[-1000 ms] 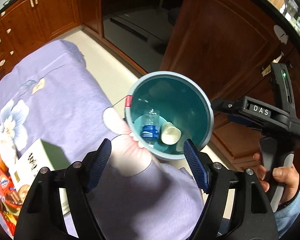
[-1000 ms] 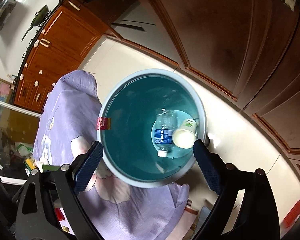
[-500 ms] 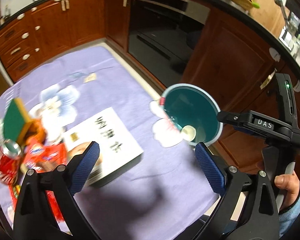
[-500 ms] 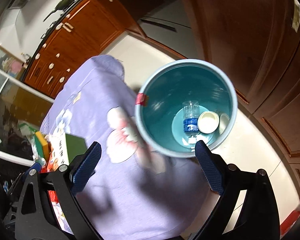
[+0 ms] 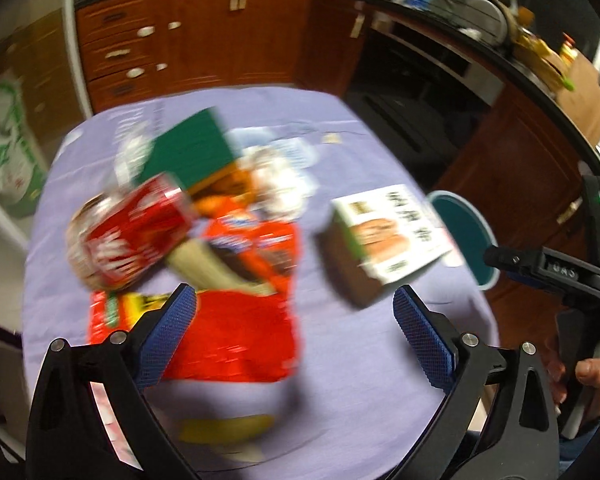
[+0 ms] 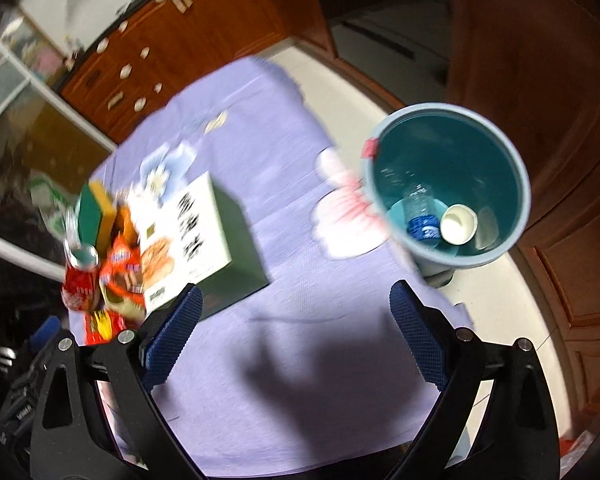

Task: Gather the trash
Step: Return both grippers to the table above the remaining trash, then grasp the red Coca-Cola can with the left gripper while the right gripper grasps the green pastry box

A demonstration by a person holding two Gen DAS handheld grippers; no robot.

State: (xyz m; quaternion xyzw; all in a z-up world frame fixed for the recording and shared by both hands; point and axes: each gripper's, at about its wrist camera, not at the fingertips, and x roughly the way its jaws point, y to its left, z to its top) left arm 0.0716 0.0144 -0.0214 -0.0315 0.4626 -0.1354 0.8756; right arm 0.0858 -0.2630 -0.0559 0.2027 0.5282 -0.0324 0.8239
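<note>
Lying before the left gripper (image 5: 294, 338): red wrapper (image 5: 236, 340).

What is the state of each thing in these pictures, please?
left gripper: open, empty, above the trash pile.
right gripper: open, empty.
trash bin: upright on the floor, holding a bottle and a paper cup.
red can: on its side.
box: closed, lying flat.

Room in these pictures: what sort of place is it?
Most likely a home kitchen: wooden cabinets with drawers, a dark counter holding cookware, and a table under a purple floral cloth beside a blue bin.
</note>
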